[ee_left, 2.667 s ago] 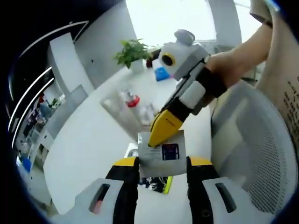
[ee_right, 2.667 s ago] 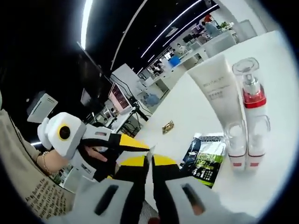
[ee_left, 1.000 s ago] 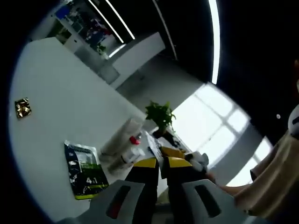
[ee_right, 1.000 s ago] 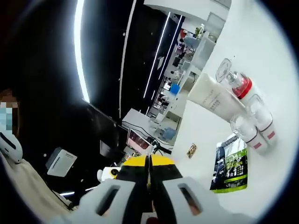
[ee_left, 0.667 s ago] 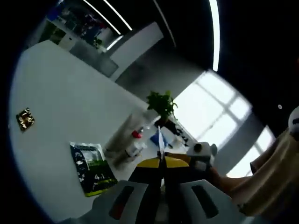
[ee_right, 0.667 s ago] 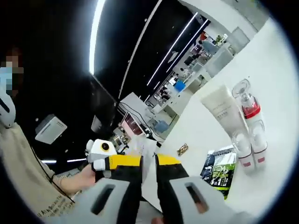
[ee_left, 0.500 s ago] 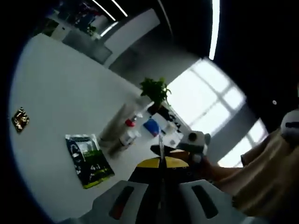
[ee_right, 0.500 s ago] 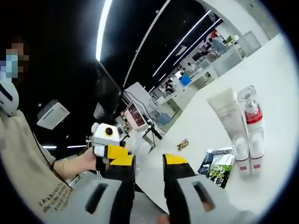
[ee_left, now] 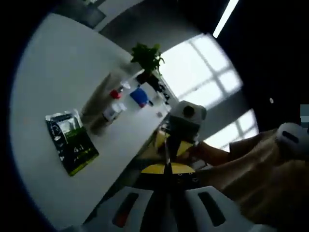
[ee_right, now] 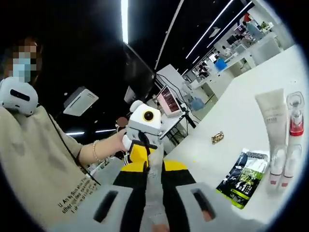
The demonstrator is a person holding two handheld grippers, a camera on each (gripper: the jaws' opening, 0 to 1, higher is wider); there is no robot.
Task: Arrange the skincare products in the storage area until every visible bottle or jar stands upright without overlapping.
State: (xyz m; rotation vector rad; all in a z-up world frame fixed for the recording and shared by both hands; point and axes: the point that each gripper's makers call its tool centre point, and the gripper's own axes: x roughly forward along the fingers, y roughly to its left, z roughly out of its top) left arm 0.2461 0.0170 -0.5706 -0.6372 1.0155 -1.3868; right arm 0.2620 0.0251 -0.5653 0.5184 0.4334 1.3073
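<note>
A white tube (ee_right: 271,116), a clear pump bottle with a red band (ee_right: 294,126) and two small clear bottles (ee_right: 279,166) lie side by side on the white table (ee_right: 227,154); the same cluster (ee_left: 107,104) appears in the left gripper view. A pale sachet (ee_right: 153,186) is held in the air between both grippers. My left gripper (ee_left: 166,167) is shut on it, with the sachet edge-on (ee_left: 166,145). My right gripper (ee_right: 155,167) has its jaws pressed to the sachet's sides. The two grippers face each other: the right gripper (ee_left: 170,144), the left gripper (ee_right: 141,154).
A green and black sachet (ee_right: 244,176) lies flat near the bottles, also in the left gripper view as the green sachet (ee_left: 71,142). A small gold wrapper (ee_right: 217,137) lies farther out. A potted plant (ee_left: 147,55) and a blue object (ee_left: 140,95) stand beyond. A person's sleeve (ee_right: 38,164) is close.
My right gripper opened, then closed on the pale sachet again. Both hands have lifted and turned away from the table. The bottles and the green sachet lie as before.
</note>
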